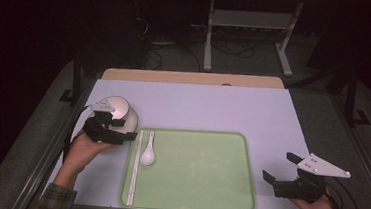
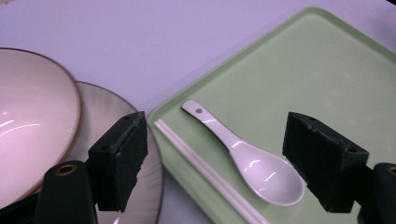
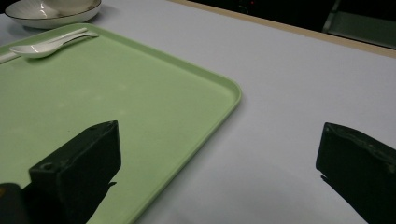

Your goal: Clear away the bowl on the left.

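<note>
Evidently the work in hand is laying a place setting on the green tray. The white ceramic spoon lies on the tray's near-left part, just below and between the spread jaws of the left tongs, its bowl toward the right jaw and its handle pointing away. The jaws stand wide with nothing pinched, and no pad touches the spoon, which fits a spoon just set down. The white chopsticks lie parallel and just beside the spoon, on the side toward the left jaw, hugging the tray's edge so the middle stays free. Beyond that jaw, off the tray, a pale bowl sits on a ribbed plate on the bench; I judge these are next to go on the tray. The right tongs wait spread and empty, with the tray's right rim at their left jaw and bare bench between them.
</note>
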Demonstrator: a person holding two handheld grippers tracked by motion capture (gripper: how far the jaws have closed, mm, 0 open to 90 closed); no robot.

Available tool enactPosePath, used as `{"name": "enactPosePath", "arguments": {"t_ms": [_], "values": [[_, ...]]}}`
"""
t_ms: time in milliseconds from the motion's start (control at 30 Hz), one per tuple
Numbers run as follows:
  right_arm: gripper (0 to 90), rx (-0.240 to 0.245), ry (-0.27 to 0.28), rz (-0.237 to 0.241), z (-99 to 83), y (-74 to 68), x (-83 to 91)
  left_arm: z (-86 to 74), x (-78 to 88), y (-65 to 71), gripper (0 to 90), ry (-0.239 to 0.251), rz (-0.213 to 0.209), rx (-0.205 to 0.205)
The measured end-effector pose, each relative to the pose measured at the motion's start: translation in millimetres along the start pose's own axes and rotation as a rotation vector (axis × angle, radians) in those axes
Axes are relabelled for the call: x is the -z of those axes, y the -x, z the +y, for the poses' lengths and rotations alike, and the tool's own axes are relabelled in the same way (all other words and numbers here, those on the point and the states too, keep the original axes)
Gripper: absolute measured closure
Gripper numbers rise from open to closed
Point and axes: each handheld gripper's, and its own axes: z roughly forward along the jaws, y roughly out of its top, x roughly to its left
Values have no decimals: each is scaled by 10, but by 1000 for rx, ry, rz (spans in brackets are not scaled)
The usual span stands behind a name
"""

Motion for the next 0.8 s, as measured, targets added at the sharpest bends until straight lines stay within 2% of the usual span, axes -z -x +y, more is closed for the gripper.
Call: {"name": "enactPosePath", "arguments": {"t_ms": [400, 800], "values": [[0, 1, -4, 0, 0, -3, -16, 88, 205, -387, 208, -12, 75, 39], [0, -2, -5, 0, 0, 2, -17, 229, 340, -771, 209, -33, 185, 87]]}}
